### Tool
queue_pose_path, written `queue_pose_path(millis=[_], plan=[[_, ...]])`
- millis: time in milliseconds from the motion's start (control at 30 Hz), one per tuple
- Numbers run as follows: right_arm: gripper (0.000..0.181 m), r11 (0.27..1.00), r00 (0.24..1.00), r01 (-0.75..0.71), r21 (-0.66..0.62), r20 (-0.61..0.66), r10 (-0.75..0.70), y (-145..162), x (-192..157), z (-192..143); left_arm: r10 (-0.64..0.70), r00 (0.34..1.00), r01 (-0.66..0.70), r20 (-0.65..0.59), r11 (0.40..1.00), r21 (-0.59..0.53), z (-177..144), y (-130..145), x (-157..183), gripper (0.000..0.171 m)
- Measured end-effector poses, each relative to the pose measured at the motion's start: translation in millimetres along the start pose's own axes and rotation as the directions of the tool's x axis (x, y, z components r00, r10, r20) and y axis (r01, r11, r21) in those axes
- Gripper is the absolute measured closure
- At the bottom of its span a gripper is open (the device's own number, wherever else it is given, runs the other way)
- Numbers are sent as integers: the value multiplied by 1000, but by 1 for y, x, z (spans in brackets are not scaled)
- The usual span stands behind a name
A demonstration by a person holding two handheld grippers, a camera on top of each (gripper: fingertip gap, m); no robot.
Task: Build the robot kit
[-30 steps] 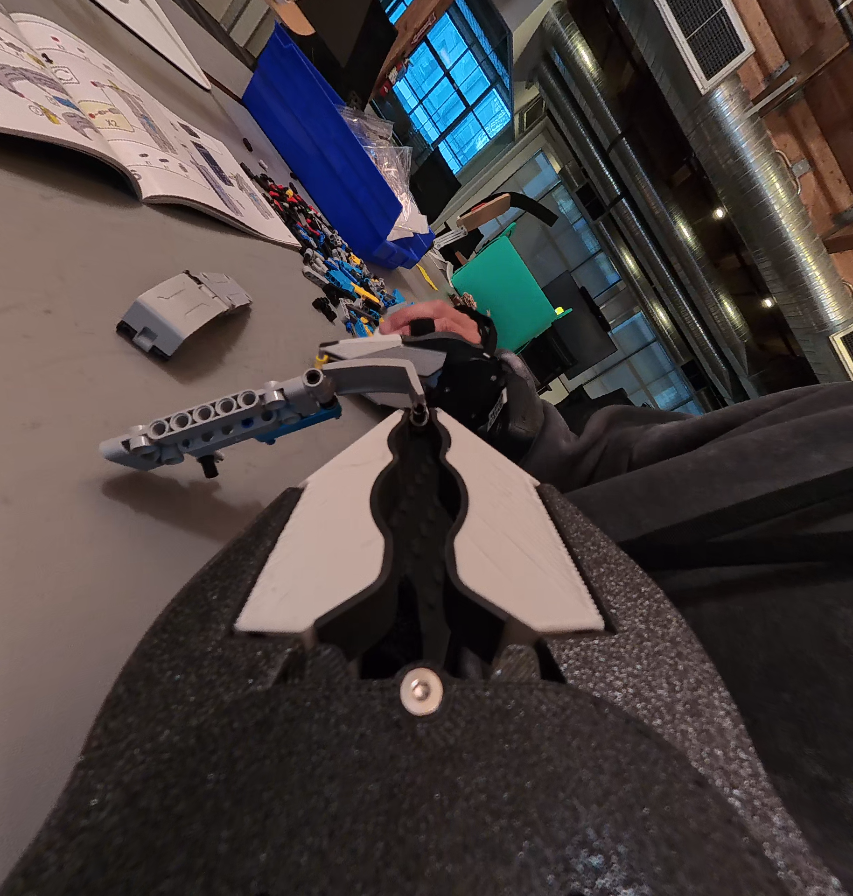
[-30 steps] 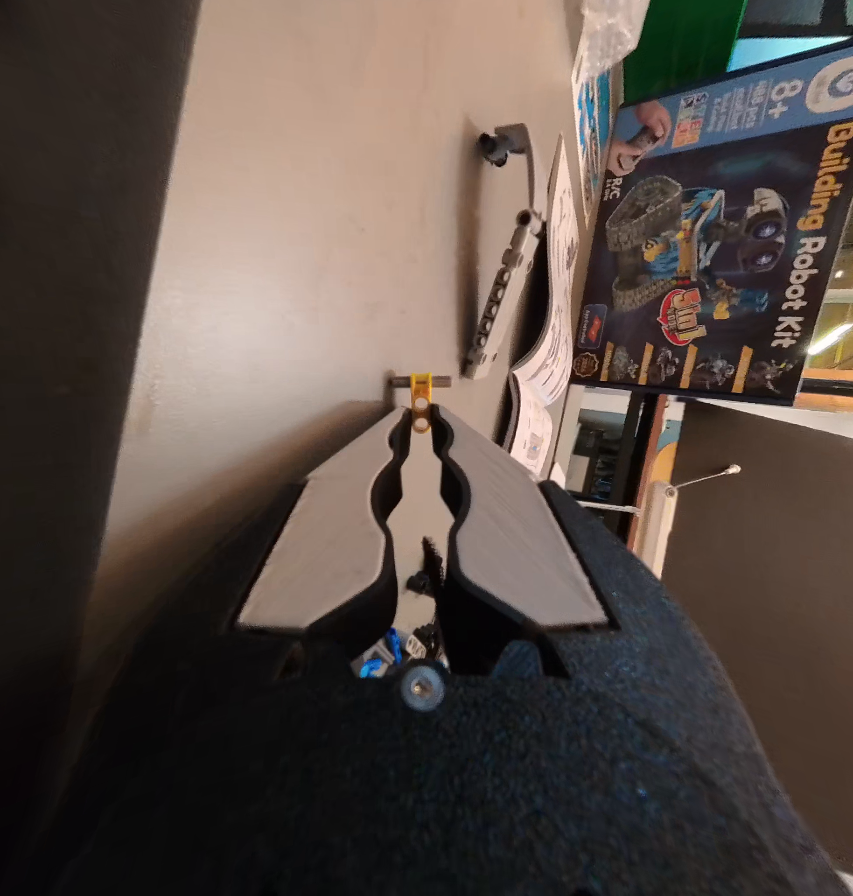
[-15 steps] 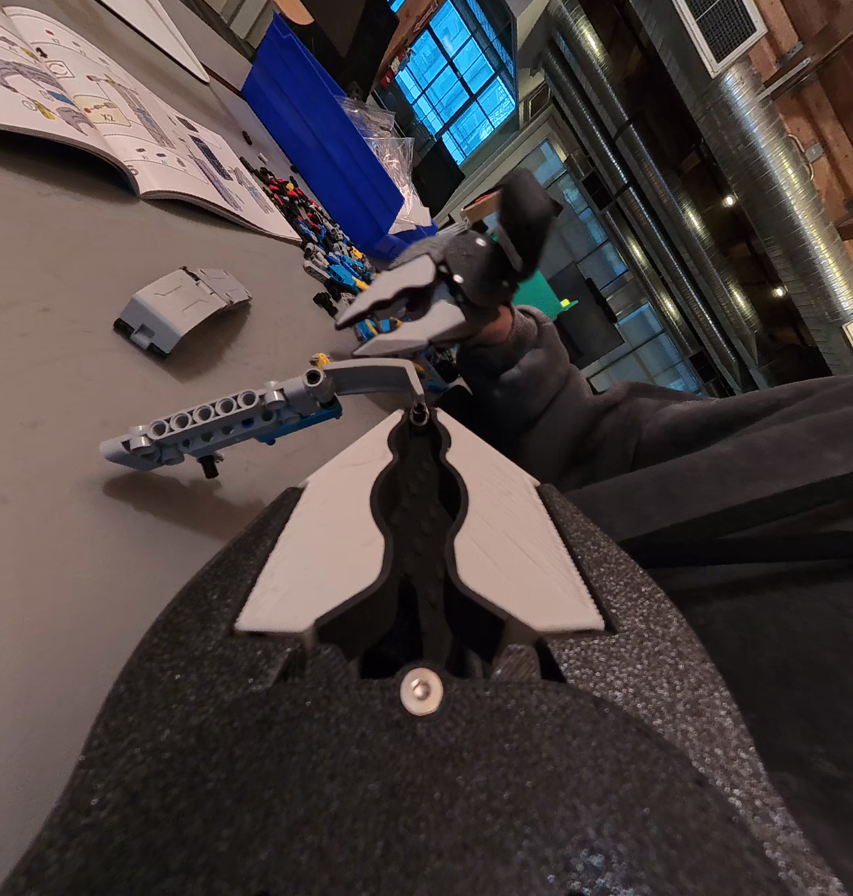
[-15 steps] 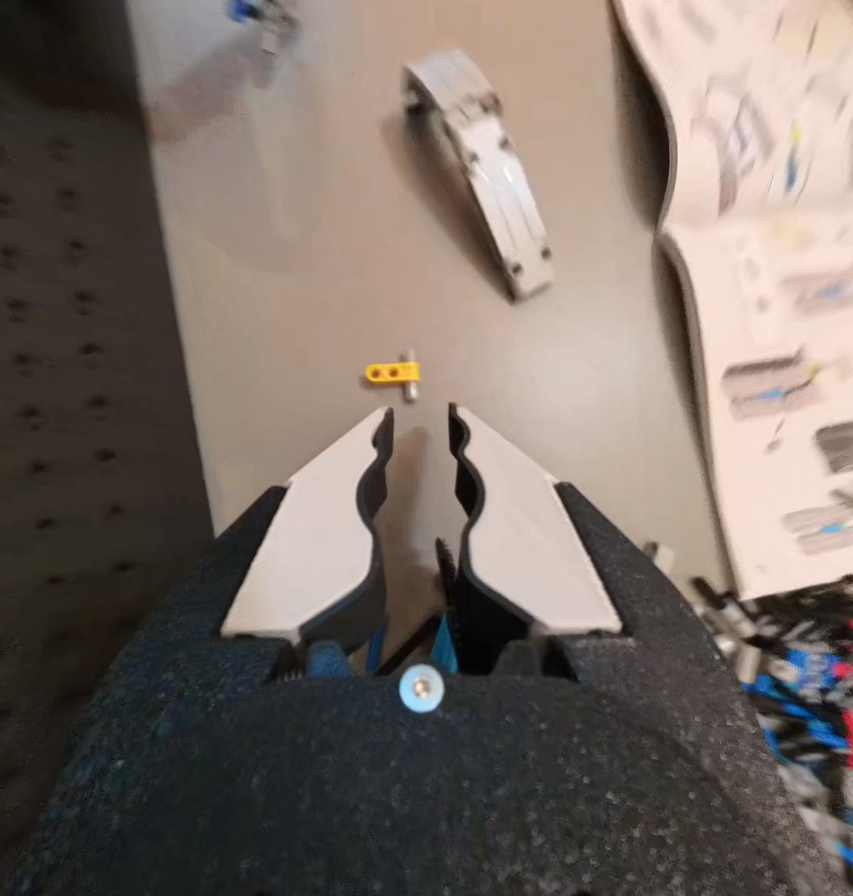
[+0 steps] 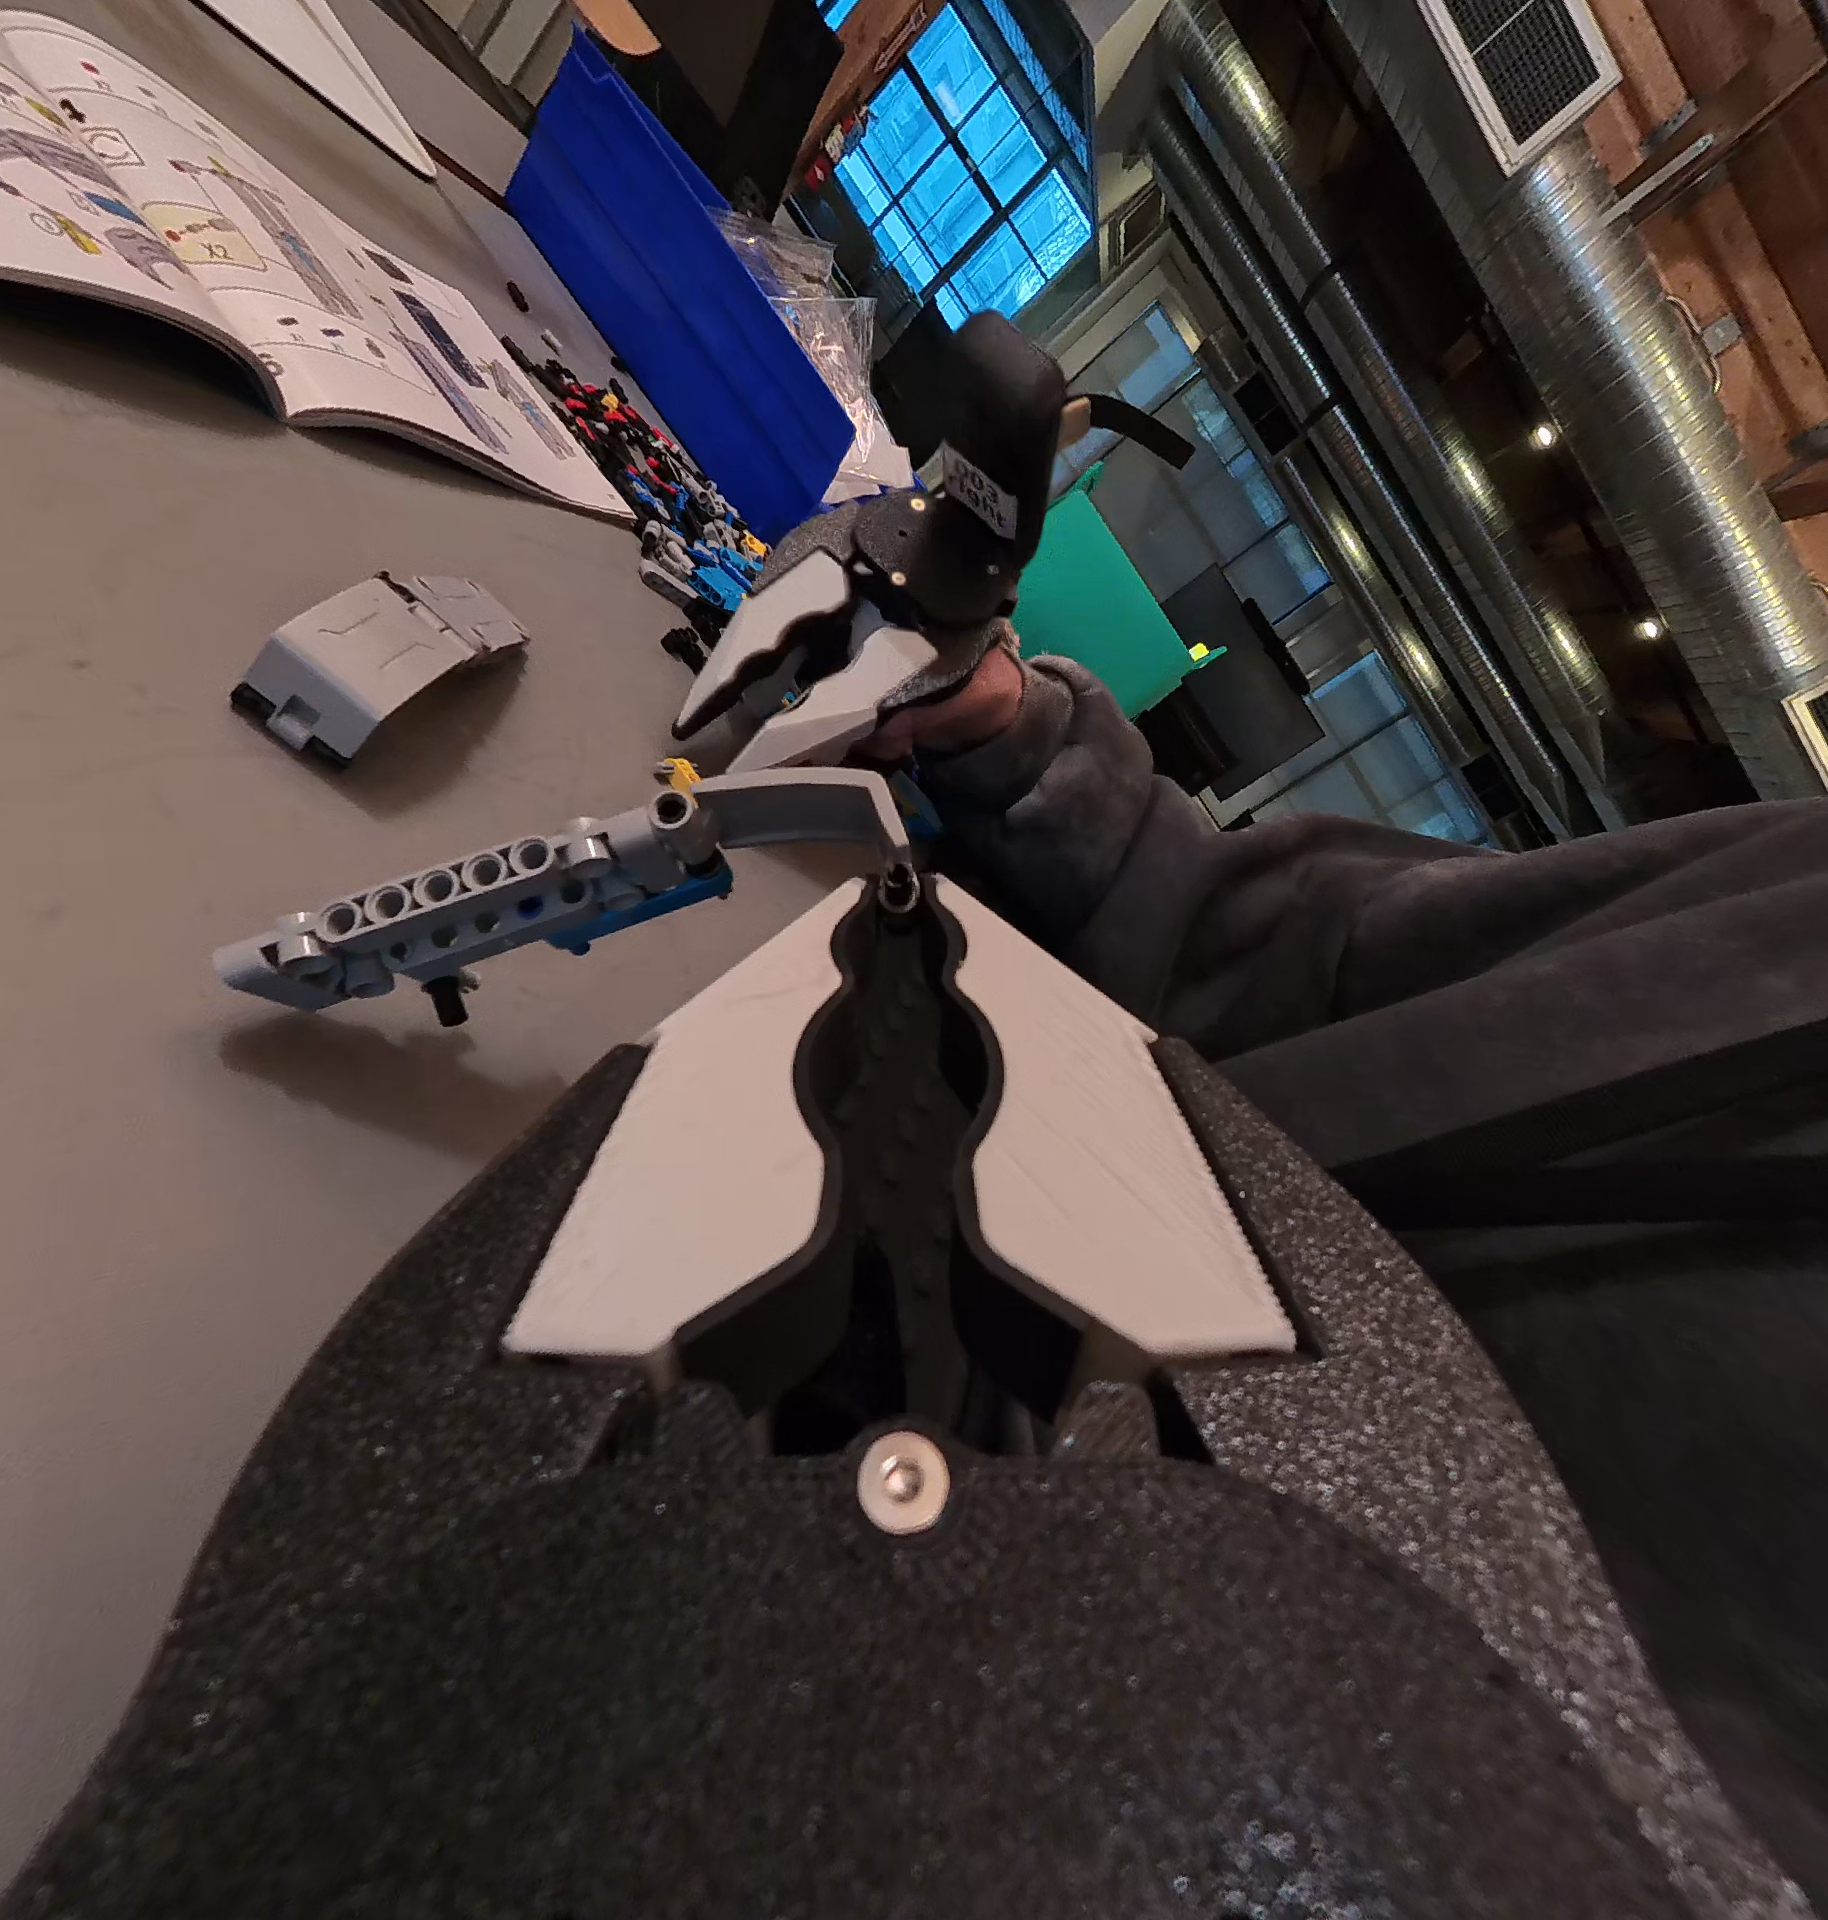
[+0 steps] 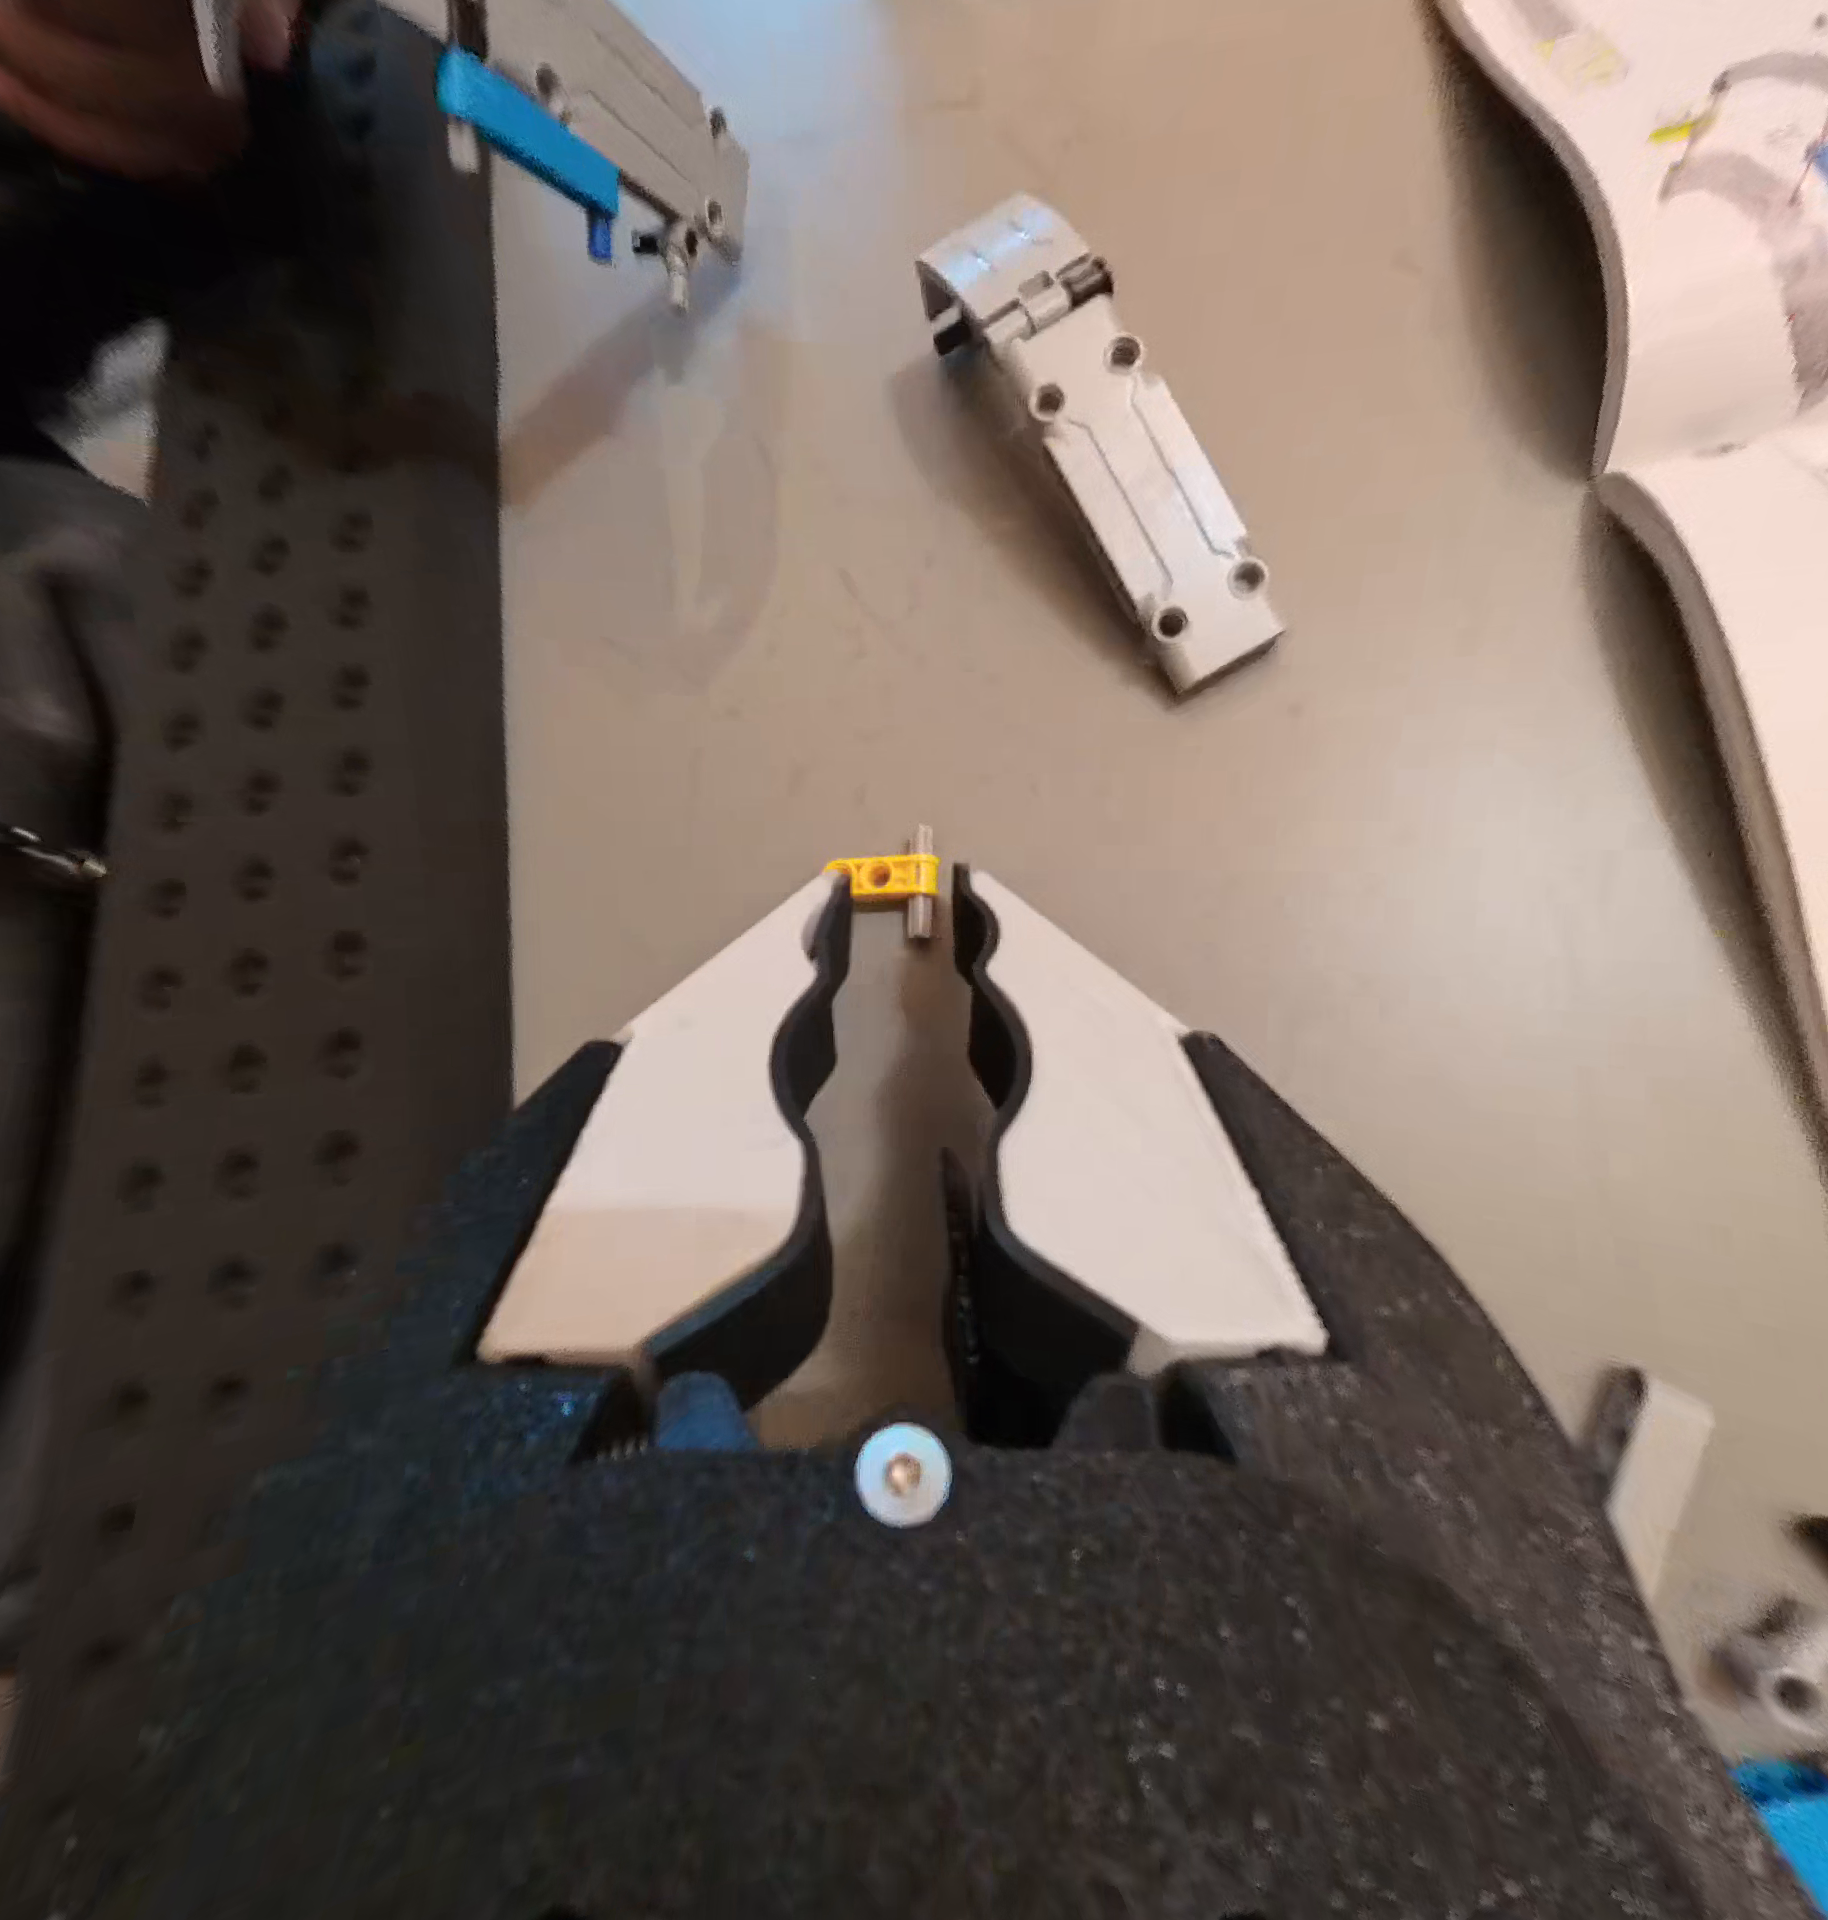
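My left gripper (image 5: 897, 885) is shut on the pin end of a grey curved piece joined to a grey and blue beam assembly (image 5: 453, 914), held just above the grey table (image 5: 110, 1143). The assembly also shows in the right wrist view (image 6: 598, 135). My right gripper (image 6: 894, 896) is open and points down at the table. A small yellow connector on a grey axle (image 6: 889, 876) lies between its fingertips. In the left wrist view the right gripper (image 5: 718, 743) hovers over the yellow connector (image 5: 678, 770), just beyond the assembly.
A grey hinged panel (image 6: 1097, 447) lies on the table beyond the connector, also in the left wrist view (image 5: 370, 665). An open instruction booklet (image 5: 162, 208) lies farther back. A pile of small parts (image 5: 671, 520) sits beside a blue bin (image 5: 661, 281). A dark perforated surface (image 6: 266, 831) runs along the left. The gap from one gripper's tips to the other's is roughly 20 cm.
The right gripper let go of the yellow connector, lifted and turned, then came down so the connector sits between its open fingertips. The left gripper and assembly have stayed still.
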State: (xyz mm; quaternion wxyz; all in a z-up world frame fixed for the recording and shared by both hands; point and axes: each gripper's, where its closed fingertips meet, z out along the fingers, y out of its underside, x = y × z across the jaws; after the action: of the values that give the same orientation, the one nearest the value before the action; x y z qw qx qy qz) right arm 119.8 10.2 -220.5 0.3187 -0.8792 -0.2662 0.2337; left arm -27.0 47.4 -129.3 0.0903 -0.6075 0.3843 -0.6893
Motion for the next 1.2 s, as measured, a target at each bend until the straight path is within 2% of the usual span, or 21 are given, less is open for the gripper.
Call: queue_pose_path(millis=[67,100,233,333,400,433,500,633,900,1200], plan=[[146,994,993,-110,5,49,110,-2,-4,1,0,1000,0,0,1000,2,0,0,0,166],[145,991,990,-133,-1,36,133,-1,-3,3,0,1000,0,0,1000,1,0,0,0,166],[156,993,989,-118,7,-88,118,1,3,9,-2,1000,2,-2,1000,-11,1,1,0,166],[161,996,991,-91,19,-102,92,1,-1,9,0,1000,0,-4,1000,-8,1,1,1,166],[165,998,997,-56,16,-55,57,2,-12,14,0,1000,0,-4,1000,-10,1,1,1,166],[172,1000,997,-24,5,-79,24,3,-11,16,2,1000,-2,-4,1000,-13,1,2,1,166],[172,999,992,49,-2,-114,-49,4,-11,16,5,1000,-5,0,1000,-16,2,2,0,166],[172,997,989,80,-8,-124,-80,4,-12,16,9,1000,-8,9,1000,-17,2,3,0,166],[172,999,993,51,13,-104,-49,-1,-13,11,11,1000,-11,20,1000,-21,3,3,-2,166],[170,991,986,104,-88,-120,-114,2,-20,20,13,1000,-13,20,1000,-24,3,4,-2,166]])
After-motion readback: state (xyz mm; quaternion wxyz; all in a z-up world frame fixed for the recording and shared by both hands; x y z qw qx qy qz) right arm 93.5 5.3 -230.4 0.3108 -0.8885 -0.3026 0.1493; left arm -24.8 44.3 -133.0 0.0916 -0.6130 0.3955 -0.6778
